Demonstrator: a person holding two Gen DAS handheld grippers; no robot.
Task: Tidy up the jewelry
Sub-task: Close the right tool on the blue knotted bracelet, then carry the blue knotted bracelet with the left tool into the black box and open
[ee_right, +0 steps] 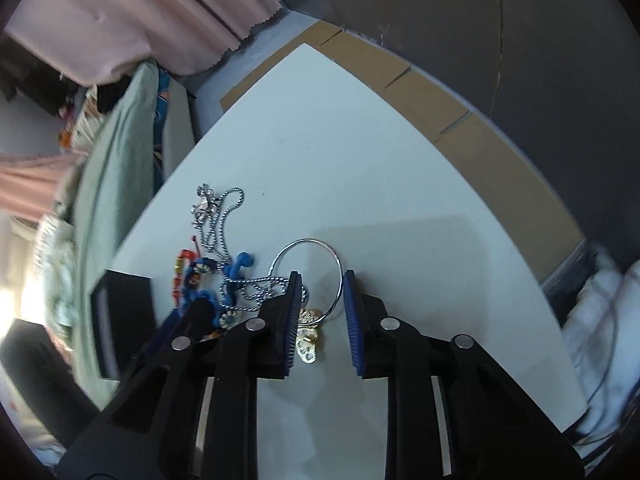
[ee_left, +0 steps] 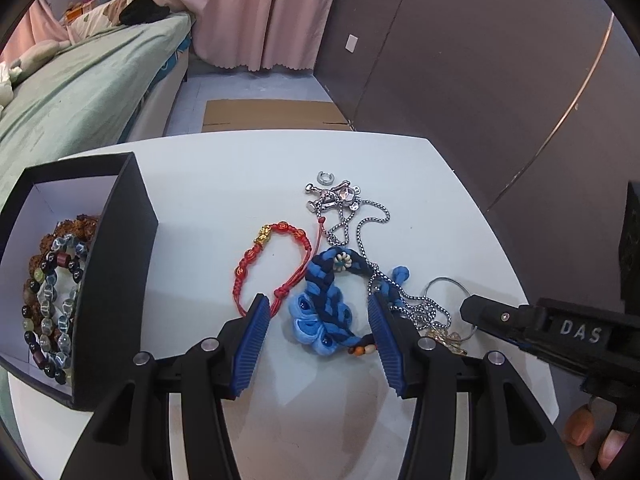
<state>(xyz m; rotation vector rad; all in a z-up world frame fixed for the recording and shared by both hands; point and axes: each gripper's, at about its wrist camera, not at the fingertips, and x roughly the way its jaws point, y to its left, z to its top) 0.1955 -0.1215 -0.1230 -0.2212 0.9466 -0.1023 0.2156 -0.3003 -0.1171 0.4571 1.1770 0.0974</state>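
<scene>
Jewelry lies in a loose tangle on the white surface (ee_left: 224, 184), straight ahead of both tools, while a black box (ee_left: 120, 240) off to the left tool's left side already holds several bead bracelets (ee_left: 52, 280).

Left tool (ee_left: 318, 318) hangs over the blue braid (ee_left: 324, 304), jaws about half open with one pad on either side of it; neither pad presses on the braid. A red bracelet (ee_left: 276, 264) lies just outside its left pad and a steel chain (ee_left: 360, 224) runs under and past its right pad.

Right tool (ee_right: 322, 306) has its jaws narrowed, with a gap left between them. A silver hoop (ee_right: 308, 276) sits just ahead of its tips, one side of the ring crossing the gap, and a gold charm (ee_right: 306, 340) rests against its left pad. No pad visibly pinches either one, so I judge nothing is held yet.

The step looks like picking single pieces out of the heap for the box. To do it well, each tool should close on one item only. The left one would do best to grip the braid at its thick middle, clear of the chain, and lift slowly, since the chain drapes over the braid's far end and may drag along. The right one should catch the hoop's wire squarely between the pads; thin wire slips out of a skewed pinch.
</scene>
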